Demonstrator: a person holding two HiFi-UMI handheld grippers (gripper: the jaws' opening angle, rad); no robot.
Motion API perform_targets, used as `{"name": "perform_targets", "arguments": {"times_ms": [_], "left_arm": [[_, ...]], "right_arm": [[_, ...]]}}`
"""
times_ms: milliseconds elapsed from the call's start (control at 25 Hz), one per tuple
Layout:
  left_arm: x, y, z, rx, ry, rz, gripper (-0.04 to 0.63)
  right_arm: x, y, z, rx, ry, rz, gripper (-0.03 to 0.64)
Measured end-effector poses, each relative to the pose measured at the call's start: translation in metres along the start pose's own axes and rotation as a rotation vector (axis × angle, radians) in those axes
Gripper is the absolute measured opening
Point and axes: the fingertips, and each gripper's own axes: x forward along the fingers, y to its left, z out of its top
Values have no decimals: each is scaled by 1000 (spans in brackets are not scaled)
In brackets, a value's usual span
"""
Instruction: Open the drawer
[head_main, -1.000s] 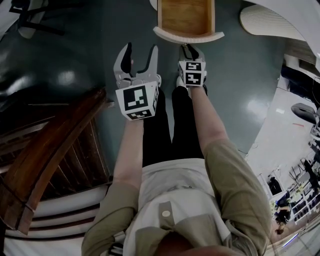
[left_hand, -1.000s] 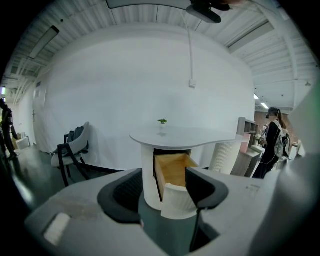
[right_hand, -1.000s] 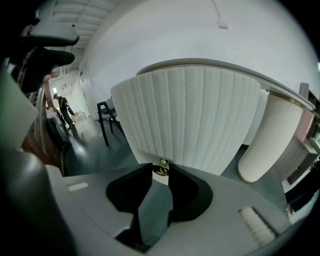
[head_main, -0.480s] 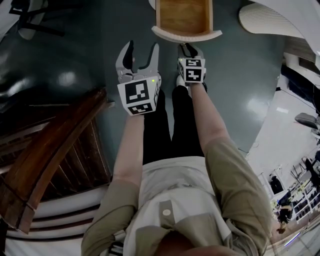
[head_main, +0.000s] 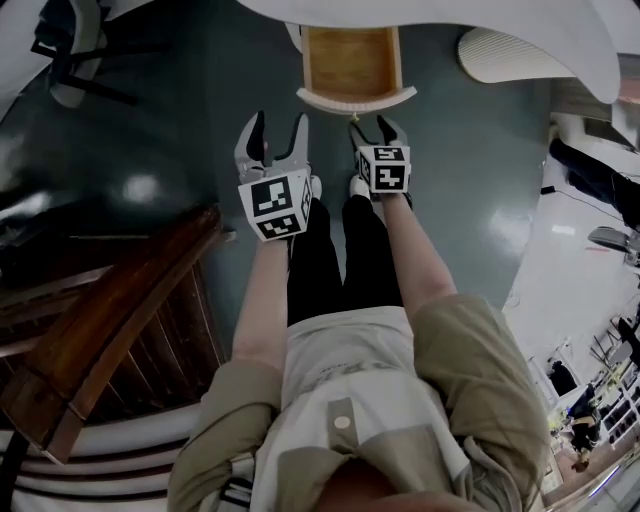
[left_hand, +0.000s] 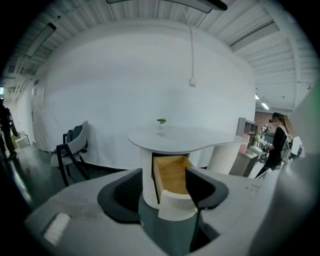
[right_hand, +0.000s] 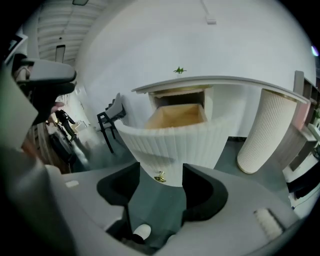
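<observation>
The drawer (head_main: 351, 62) stands pulled out of the round white cabinet, its wooden inside bare and its ribbed white front (head_main: 356, 98) toward me. Just short of that front, my right gripper (head_main: 375, 127) has its jaws opening. In the right gripper view the small brass knob (right_hand: 160, 177) under the ribbed front (right_hand: 175, 142) shows in the gap of the right gripper (right_hand: 161, 192), and neither pad touches it. My left gripper (head_main: 277, 132) hangs open and empty to the left of the drawer. The left gripper (left_hand: 162, 192) looks at the drawer (left_hand: 172, 175) from its side.
A white tabletop (left_hand: 185, 137) with a small plant (left_hand: 161, 121) tops the cabinet. A ribbed white column (right_hand: 265, 130) stands to the right, a dark chair (left_hand: 72, 150) to the left. Dark wooden furniture (head_main: 110, 320) is at my left. A person (left_hand: 277, 145) stands far right.
The right gripper's jaws have spread and come off the drawer's front, and the gripper has risen. The left gripper rose slightly and stays open.
</observation>
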Motion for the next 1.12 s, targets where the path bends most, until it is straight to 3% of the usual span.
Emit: {"name": "perform_targets", "arguments": {"times_ms": [280,520,600,720,880,960,1040,1120], "left_arm": [[-21,-6,64,23,-59,-15,282],[-46,-8,131,77,-141,-47,280],[-55,-9,153,78,-182,-55,245],[-71,-11,183,86,-245,-59,190],[-90,-10,217,97,-340,-26,124],[-99,-11,233,82,-392,-18,100],[-107,-14,247,79,-442,-16,31],[-112,-20,256,96,-473,-29,8]], "right_arm": [[-83,-6,77,23,-114,-1,270],[-172,-7,178,21,-320,33,259],[-202,-8,213,-2,-394,40,247],[-245,-6,256,-77,-487,36,155],[-294,-7,295,-124,-609,-9,104],[-316,-10,310,-128,-675,-45,7],[-334,-9,323,-137,-731,-60,5],[-345,-6,329,-152,-766,-67,5]]}}
